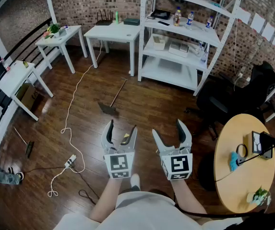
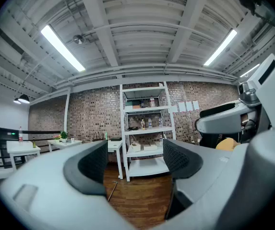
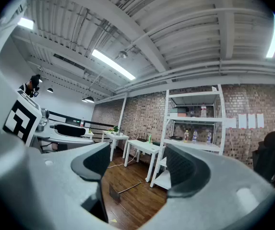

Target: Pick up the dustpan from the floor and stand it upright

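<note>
The dustpan (image 1: 109, 108) lies flat on the dark wooden floor, its long thin handle (image 1: 119, 91) running up toward the white shelf. My left gripper (image 1: 122, 131) hangs open above the floor just short of the pan, nothing between its jaws. Beside it my right gripper (image 1: 170, 131) is open too and empty. In the right gripper view the dustpan (image 3: 114, 193) shows low between the jaws of the right gripper (image 3: 135, 169), some way off. The left gripper view catches only the handle (image 2: 112, 190) below the left gripper (image 2: 135, 162).
A white shelf unit (image 1: 185, 37) with bottles stands behind the pan, two white tables (image 1: 112, 31) to its left. A white cable with a power strip (image 1: 70, 162) trails over the floor at left. A black chair (image 1: 223, 99) and a round wooden table (image 1: 245, 162) are at right.
</note>
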